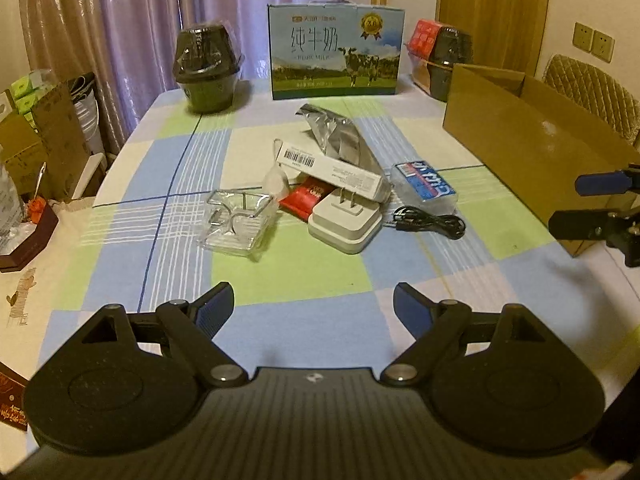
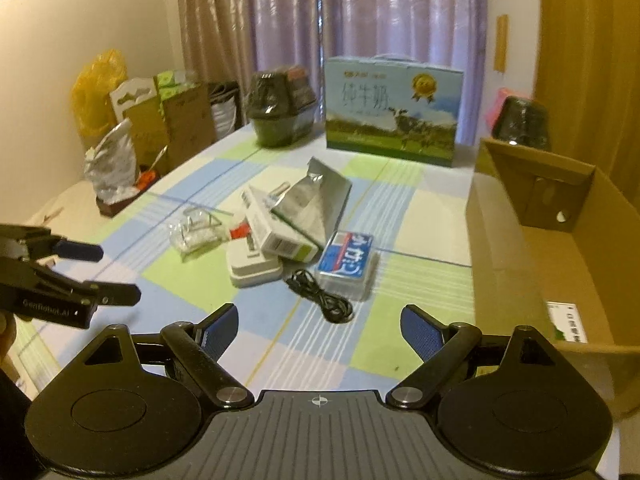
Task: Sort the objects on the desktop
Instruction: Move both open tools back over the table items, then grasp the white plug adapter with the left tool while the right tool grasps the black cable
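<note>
A small pile lies mid-table: a clear glass ashtray [image 1: 236,222] [image 2: 196,232], a white plug adapter [image 1: 346,222] [image 2: 252,266], a white carton with a barcode [image 1: 332,172] [image 2: 276,228], a silver foil pouch [image 1: 340,136] [image 2: 320,196], a red packet [image 1: 306,196], a blue tissue pack [image 1: 426,188] [image 2: 347,262] and a black cable [image 1: 430,224] [image 2: 322,300]. My left gripper [image 1: 314,306] [image 2: 116,274] is open, short of the pile. My right gripper [image 2: 320,328] [image 1: 564,200] is open too, just before the cable. Neither holds anything.
An open cardboard box [image 2: 532,248] [image 1: 528,140] stands on the right of the checked tablecloth [image 1: 288,276]. A milk carton [image 1: 336,52] and dark wrapped pots [image 1: 208,68] line the far edge. Boxes and bags crowd the left side [image 2: 160,120].
</note>
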Action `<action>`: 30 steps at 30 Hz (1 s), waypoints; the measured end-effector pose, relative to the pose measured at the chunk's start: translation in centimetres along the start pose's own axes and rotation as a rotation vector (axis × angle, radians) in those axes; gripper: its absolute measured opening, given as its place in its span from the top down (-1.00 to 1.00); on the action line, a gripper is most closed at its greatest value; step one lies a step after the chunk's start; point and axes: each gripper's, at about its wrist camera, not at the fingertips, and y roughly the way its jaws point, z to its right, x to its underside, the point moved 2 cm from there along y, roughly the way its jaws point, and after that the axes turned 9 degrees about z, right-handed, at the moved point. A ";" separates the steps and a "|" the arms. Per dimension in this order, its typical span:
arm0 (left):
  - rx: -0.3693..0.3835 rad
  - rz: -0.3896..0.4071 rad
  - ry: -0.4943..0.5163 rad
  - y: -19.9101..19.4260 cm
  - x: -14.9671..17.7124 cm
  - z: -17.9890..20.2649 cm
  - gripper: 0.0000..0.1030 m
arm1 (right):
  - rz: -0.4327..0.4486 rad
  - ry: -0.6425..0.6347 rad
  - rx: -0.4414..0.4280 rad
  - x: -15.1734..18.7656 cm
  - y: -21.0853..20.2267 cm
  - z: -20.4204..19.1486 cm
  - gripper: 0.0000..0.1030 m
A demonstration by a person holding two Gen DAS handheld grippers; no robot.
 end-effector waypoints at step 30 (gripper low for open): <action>0.114 -0.045 0.112 12.4 -0.7 1.4 -0.63 | -0.108 -0.081 -0.098 3.1 13.7 3.0 0.15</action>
